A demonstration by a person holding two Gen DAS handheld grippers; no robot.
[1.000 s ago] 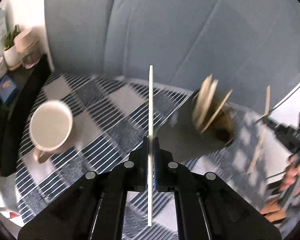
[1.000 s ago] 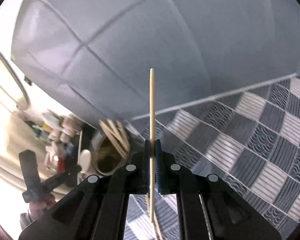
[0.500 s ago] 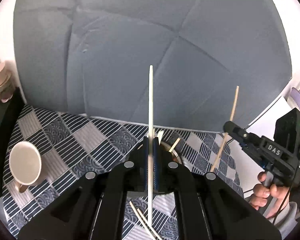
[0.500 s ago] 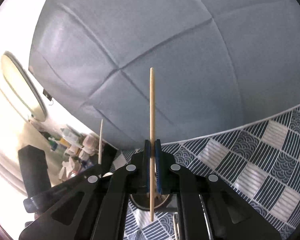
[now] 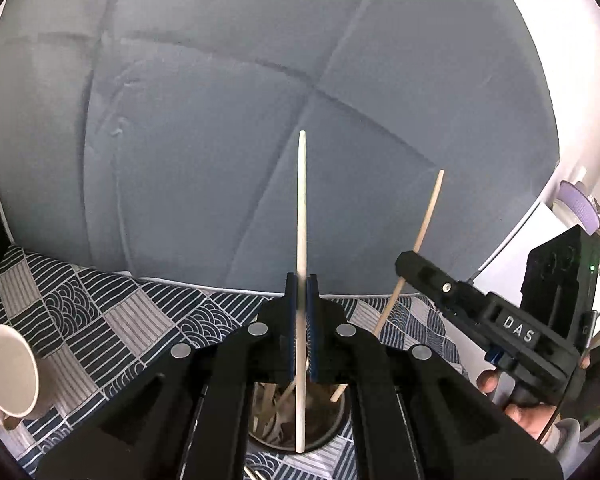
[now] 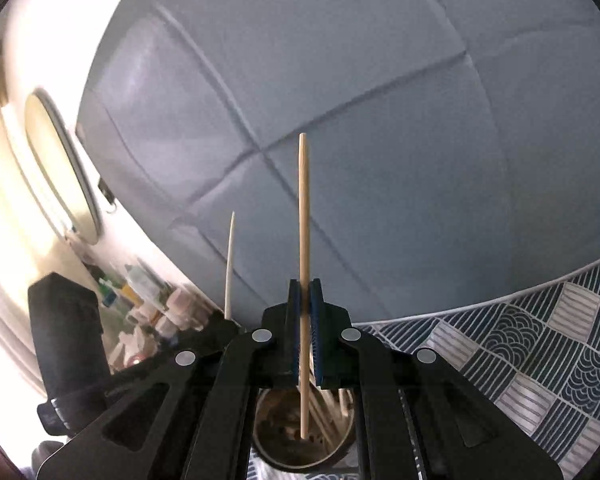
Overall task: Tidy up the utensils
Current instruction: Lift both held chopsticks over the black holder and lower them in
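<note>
The left gripper (image 5: 301, 308) is clamping a white chopstick (image 5: 301, 216), the right gripper (image 6: 305, 312) a wooden chopstick (image 6: 304, 216), both sticks standing over the metal holder (image 6: 272, 450).

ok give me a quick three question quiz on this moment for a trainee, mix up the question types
1. True or false: the left gripper is shut on a white chopstick.
2. Multiple choice: where is the lower end of the wooden chopstick held by the right gripper?
A. lying on the patterned tablecloth
B. over the open mouth of the utensil holder
C. inside the mug
3. Fill in the blank: in the left wrist view, the mug stands at the far ____ of the picture.

Key:
1. true
2. B
3. left
</note>
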